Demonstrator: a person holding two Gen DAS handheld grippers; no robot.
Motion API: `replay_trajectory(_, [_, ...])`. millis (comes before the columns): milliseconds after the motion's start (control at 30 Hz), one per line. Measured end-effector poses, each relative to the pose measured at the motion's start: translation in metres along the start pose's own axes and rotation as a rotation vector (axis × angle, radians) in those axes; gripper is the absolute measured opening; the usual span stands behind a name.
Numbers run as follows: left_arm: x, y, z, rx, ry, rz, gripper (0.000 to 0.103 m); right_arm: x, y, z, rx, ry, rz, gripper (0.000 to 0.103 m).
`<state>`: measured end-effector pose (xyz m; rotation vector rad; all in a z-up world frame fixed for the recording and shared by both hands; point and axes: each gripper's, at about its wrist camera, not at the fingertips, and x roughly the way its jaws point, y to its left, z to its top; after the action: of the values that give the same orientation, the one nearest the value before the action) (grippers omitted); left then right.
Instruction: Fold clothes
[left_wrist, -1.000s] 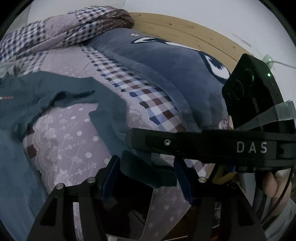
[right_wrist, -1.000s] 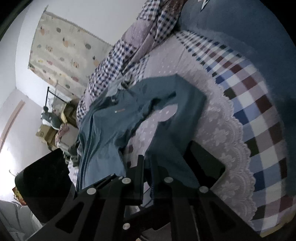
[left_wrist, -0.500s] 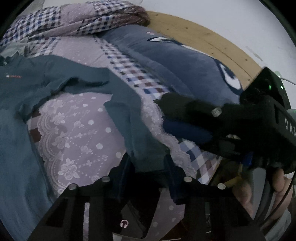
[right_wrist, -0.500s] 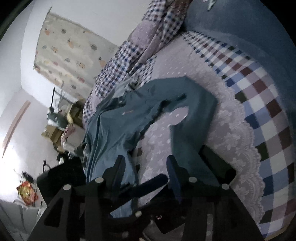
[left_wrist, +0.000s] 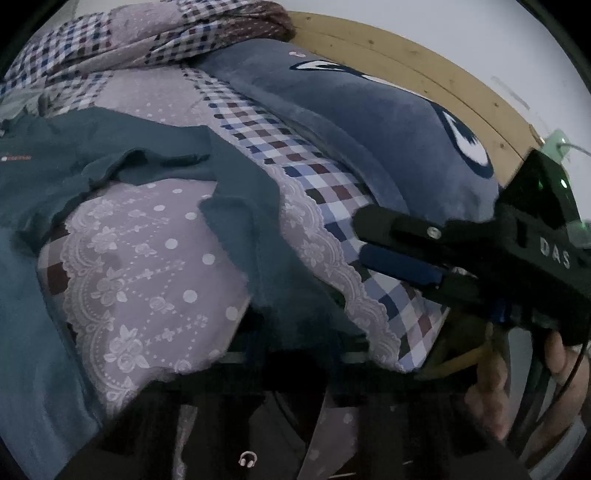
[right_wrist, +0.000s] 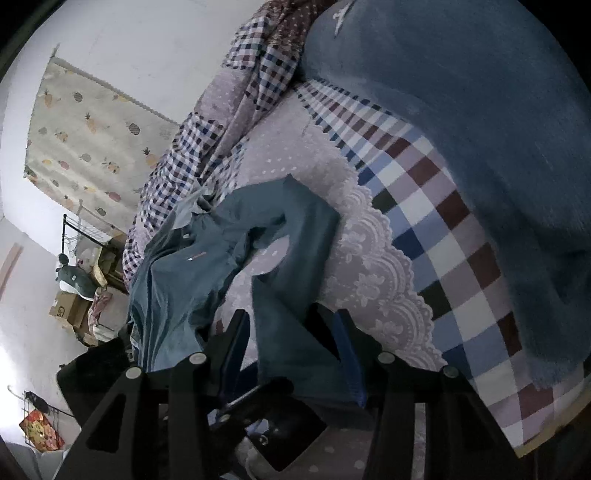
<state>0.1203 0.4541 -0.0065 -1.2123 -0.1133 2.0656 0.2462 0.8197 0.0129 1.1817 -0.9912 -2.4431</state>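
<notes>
- Two grippers work one garment: a teal long-sleeved shirt lies spread on the bedspread, its body to the left in my left wrist view and one sleeve running down toward me.
- My left gripper sits at the sleeve's end; the cloth drapes over the finger area and hides it, so I cannot tell whether the fingers are spread or pinching.
- My right gripper has its fingers spread, the sleeve end lying between them and not pinched.
- I judge the shirt to be light, soft and limp: it rumples near the armpit and will sag and trail wherever unsupported.
- It should not slip much on the lace-trimmed cover, though it may snag there.
- Best hold, I think, is the cuff hem, both layers together, or the shoulder seam for carrying the sleeve across the body.
</notes>
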Motion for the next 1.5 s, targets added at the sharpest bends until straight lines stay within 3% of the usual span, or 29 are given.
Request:
replay_trajectory(267, [-0.054,0.033,0.033,-0.089,-0.049,-0.107,0.003,-0.009,0.017,-0.003,-0.081,-0.057,0.03,0.051])
replay_trajectory(500, [-0.124,0.069,0.067,-0.045,-0.109,-0.118,0.003,-0.013,0.053,-0.005,-0.2,-0.115,0.127,0.051])
replay_trajectory(700, [-0.189,0.104,0.091,0.015,-0.184,-0.045,0.003,0.004,0.063,-0.004,-0.208,-0.086,0.095,0.051])
replay_trajectory(967, [-0.252,0.165,0.117,-0.034,-0.305,0.021,0.003,0.044,0.09,0.001,-0.221,-0.063,0.059,0.051])
replay_trajectory(1100, [-0.262,0.208,0.12,-0.125,-0.32,0.059,0.003,0.065,0.103,0.004,-0.232,-0.05,0.055,0.051])
replay_trajectory(1500, [-0.24,0.359,0.054,-0.459,-0.208,0.404,0.005,0.115,0.148,-0.001,-0.308,0.002,0.055,0.051])
